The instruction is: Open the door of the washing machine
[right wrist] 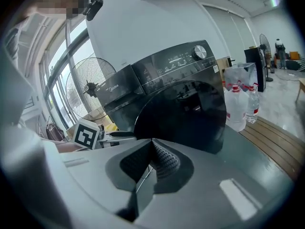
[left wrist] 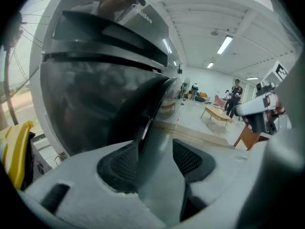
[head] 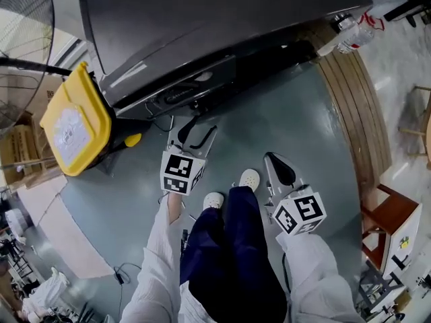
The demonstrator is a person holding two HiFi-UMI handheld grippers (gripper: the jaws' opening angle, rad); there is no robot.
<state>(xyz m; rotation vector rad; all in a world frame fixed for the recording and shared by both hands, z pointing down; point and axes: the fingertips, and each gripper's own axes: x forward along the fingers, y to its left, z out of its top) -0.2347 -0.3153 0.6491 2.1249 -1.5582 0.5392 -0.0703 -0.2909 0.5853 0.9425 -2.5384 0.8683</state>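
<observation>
Floor (head: 296,123) grey, glossy, before washing machine (head: 222,19)

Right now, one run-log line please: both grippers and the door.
left gripper: open, straddling edge of door | right gripper: shut, empty, clear of door | door: partly swung out from washing machine

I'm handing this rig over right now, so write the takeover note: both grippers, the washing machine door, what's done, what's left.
Left gripper: fingers apart, with the rim of the round dark glass door standing between them; not clamped on it.
Right gripper: fingers together, empty, held back from the machine.
Dark grey front-loading washing machine: the door looks swung partly out from its front.
Done: the door seems unlatched and ajar.
Left: probably swing it wider with the left gripper.
</observation>
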